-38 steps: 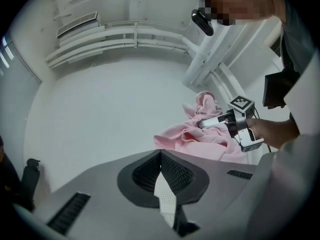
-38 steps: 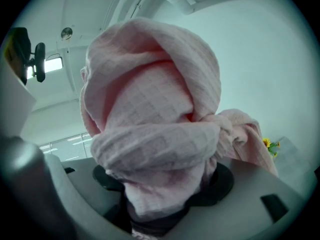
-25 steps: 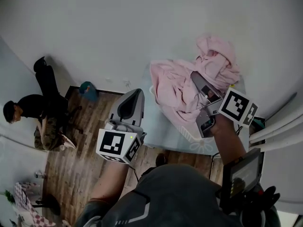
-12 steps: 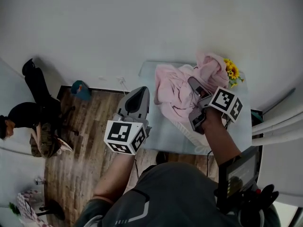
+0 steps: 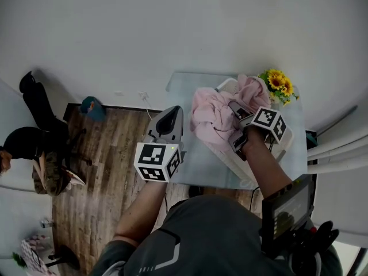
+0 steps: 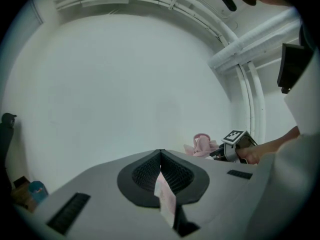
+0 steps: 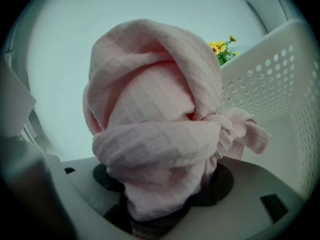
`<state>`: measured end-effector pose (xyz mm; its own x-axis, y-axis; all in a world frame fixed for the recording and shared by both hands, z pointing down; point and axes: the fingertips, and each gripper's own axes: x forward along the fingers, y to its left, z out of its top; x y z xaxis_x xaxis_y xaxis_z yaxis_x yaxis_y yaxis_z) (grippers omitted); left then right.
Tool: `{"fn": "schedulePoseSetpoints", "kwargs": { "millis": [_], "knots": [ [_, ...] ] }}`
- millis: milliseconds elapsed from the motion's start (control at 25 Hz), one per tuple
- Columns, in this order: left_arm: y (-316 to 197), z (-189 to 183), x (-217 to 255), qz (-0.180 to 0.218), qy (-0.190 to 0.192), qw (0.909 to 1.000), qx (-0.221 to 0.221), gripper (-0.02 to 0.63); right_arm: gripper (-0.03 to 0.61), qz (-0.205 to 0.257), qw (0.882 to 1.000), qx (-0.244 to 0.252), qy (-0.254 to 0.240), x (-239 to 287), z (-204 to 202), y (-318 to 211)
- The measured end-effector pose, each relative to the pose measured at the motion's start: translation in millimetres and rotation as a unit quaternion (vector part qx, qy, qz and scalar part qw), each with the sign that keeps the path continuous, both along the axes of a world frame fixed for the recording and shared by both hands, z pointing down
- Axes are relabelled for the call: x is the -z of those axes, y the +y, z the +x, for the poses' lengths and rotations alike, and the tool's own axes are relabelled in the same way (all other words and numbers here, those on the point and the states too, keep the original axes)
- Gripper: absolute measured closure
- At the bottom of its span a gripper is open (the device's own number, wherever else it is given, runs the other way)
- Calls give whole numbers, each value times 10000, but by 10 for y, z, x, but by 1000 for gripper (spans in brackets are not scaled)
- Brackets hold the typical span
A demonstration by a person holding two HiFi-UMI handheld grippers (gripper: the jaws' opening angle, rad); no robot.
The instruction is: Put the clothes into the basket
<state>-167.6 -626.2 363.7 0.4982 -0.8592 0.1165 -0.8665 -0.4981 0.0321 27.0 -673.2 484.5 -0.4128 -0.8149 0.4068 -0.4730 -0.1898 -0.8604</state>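
Note:
A bundle of pink clothes (image 5: 211, 115) hangs over the near rim of a white perforated basket (image 5: 227, 84) on a pale table (image 5: 198, 165). My right gripper (image 5: 234, 125) is shut on this pink cloth (image 7: 155, 134), which fills its view and hides the pads. The basket wall (image 7: 272, 91) stands just right of the cloth. My left gripper (image 5: 171, 112) hovers off the table's left edge, above the floor. Its jaws (image 6: 161, 156) are shut, and a thin pale strip (image 6: 165, 200) shows at their seam. From the left gripper view, the pink cloth (image 6: 201, 144) lies far to the right.
Sunflowers (image 5: 276, 82) stand behind the basket at the table's far right. A white wall runs behind the table. To the left lies wooden floor (image 5: 109, 165), with a blue object (image 5: 89, 105) by the wall and a seated person (image 5: 29, 148).
My right gripper has come down with the pink clothes, which now sit lower over the basket. The left gripper has sunk slightly beside the table.

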Motion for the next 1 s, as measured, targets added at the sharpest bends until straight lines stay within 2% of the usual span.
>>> {"fn": "schedulePoseSetpoints", "kwargs": {
  "millis": [240, 360, 520, 760, 1000],
  "knots": [
    [-38, 31, 19, 19, 88, 9997, -207, 606, 239, -470, 9989, 63, 3, -375, 5, -65],
    [-223, -60, -7, -23, 156, 9992, -355, 606, 239, -838, 9961, 111, 240, -681, -66, -236],
    [-581, -308, -107, -164, 250, 9979, -569, 605, 239, -1314, 9887, 141, 704, -1119, -264, -508],
    [-785, -353, -335, -329, 272, 9975, -555, 604, 239, -2012, 9766, 281, 701, -1729, -328, -543],
    [-868, -345, -464, -436, 115, 9973, -575, 606, 239, -2419, 9649, 334, 966, -2041, -306, -533]
  ]
}}
